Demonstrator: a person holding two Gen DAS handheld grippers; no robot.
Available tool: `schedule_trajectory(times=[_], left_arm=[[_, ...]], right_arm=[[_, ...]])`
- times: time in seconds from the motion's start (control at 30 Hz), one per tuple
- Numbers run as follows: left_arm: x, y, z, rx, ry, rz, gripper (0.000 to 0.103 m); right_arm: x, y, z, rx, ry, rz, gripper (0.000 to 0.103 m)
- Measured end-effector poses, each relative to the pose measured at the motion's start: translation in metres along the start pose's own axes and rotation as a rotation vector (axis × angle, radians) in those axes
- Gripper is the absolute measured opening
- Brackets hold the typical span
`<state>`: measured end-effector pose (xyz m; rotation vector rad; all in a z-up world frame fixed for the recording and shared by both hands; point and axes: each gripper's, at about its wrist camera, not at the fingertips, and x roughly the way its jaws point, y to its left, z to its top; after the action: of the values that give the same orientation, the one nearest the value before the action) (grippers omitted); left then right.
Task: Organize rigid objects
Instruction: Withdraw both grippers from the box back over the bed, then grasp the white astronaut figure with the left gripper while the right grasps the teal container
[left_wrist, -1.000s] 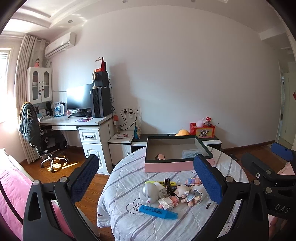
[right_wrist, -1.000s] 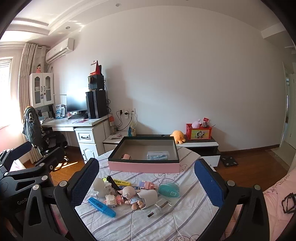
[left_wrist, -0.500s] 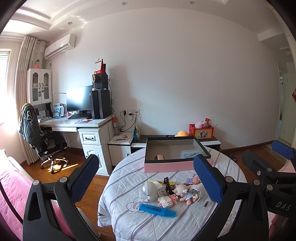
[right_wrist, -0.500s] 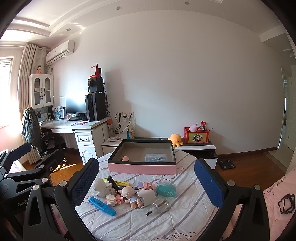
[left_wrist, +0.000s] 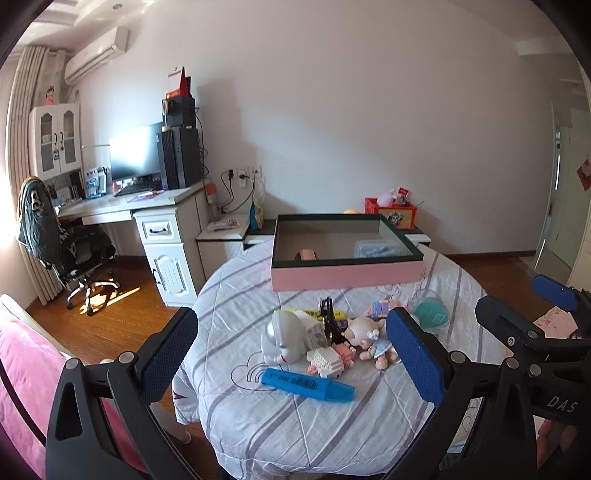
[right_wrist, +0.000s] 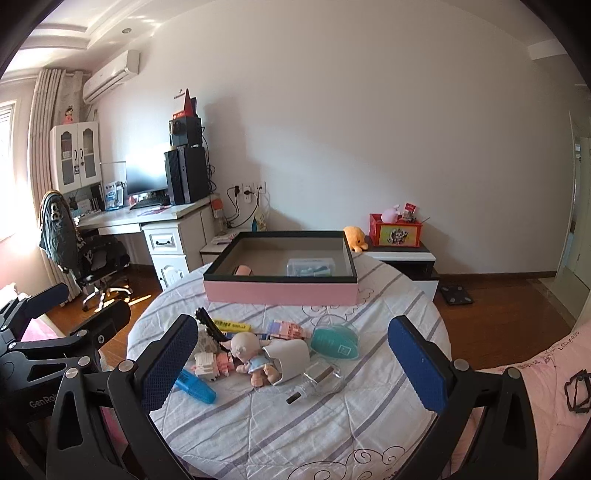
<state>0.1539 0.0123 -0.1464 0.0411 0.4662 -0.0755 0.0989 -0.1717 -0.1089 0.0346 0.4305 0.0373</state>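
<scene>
Two grippers' jaws spread wide (both empty), toys (left_wrist: 325, 343) heaped ahead, untouched, pink box (right_wrist: 280, 291) beyond

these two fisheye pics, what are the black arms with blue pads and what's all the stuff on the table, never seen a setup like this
No robot here: a person holds a two-finger clamp in each hand, each with a camera looking along its fingers. One picture is from the left gripper, the other from the right gripper. Both are open and hold nothing.

On the round table lies a pile of small things: a blue marker, a doll, a teal case, a yellow marker. Behind them sits the pink box, already holding a couple of items, probably where the rest will go.
</scene>
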Motion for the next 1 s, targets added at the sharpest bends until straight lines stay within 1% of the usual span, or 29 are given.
schedule_trajectory(times=[0.17, 0.27, 0.37, 0.57, 0.7, 1.0], left_arm=[[0.037, 0.001, -0.023, 0.004, 0.118, -0.008, 0.103], [0.055, 0.002, -0.032, 0.005, 0.166, -0.013, 0.103], [0.067, 0.009, -0.04, -0.006, 0.192, -0.001, 0.103], [0.092, 0.035, -0.042, -0.048, 0.227, 0.033, 0.103], [0.113, 0.044, -0.043, -0.058, 0.255, 0.042, 0.103], [0.158, 0.04, -0.041, -0.036, 0.305, 0.022, 0.103]], right_arm=[[0.041, -0.001, -0.025, -0.002, 0.113, 0.013, 0.103], [0.061, -0.004, -0.037, 0.002, 0.167, 0.016, 0.103], [0.075, -0.01, -0.045, 0.012, 0.2, 0.016, 0.103], [0.093, -0.022, -0.049, 0.035, 0.226, 0.006, 0.103], [0.106, -0.031, -0.049, 0.049, 0.245, -0.007, 0.103], [0.133, -0.051, -0.048, 0.075, 0.278, -0.041, 0.103]])
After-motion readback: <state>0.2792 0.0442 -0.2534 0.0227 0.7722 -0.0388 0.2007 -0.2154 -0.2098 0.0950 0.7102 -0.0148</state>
